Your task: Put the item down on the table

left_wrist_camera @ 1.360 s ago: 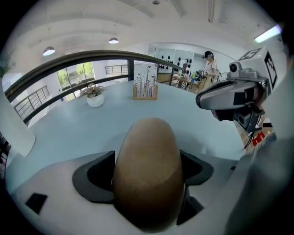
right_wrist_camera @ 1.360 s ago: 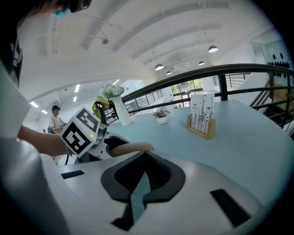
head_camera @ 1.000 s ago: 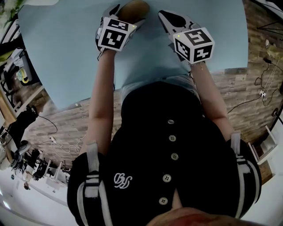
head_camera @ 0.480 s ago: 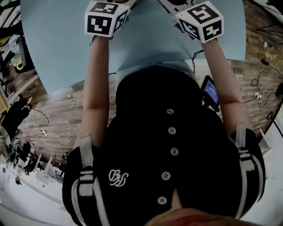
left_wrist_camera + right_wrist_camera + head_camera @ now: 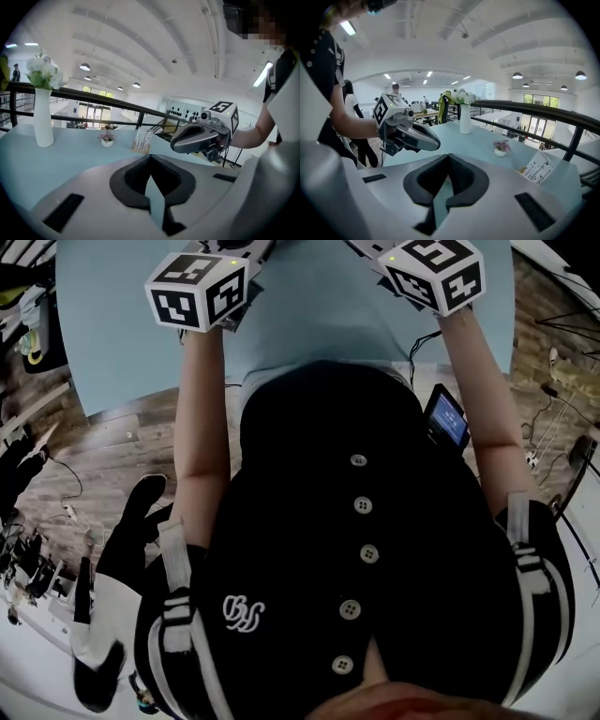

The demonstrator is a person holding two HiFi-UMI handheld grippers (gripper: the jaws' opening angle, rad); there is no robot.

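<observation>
My left gripper (image 5: 150, 159) is shut, its dark pads meeting with nothing between them and only a sliver of the pale blue table (image 5: 70, 159) showing through. My right gripper (image 5: 448, 158) looks shut too, and it holds nothing. Both hover over the table, side by side and pointing away from the person. The left gripper view shows the right gripper (image 5: 194, 137) to the right; the right gripper view shows the left gripper (image 5: 412, 133) to the left. In the head view only their marker cubes show, the left cube (image 5: 195, 292) and the right cube (image 5: 437, 273). No item appears in any view.
A tall white vase of white flowers (image 5: 43, 117) stands far on the table, with a small potted plant (image 5: 107, 139) and a printed card stand (image 5: 142, 140). A dark railing (image 5: 543, 115) runs behind. A small blue-screened device (image 5: 448, 418) hangs by the person's right arm. Cables lie on the wooden floor (image 5: 103, 446).
Both grippers moved forward toward the top edge of the head view. The brown thing between them a second ago is out of view. The left cube shifted left.
</observation>
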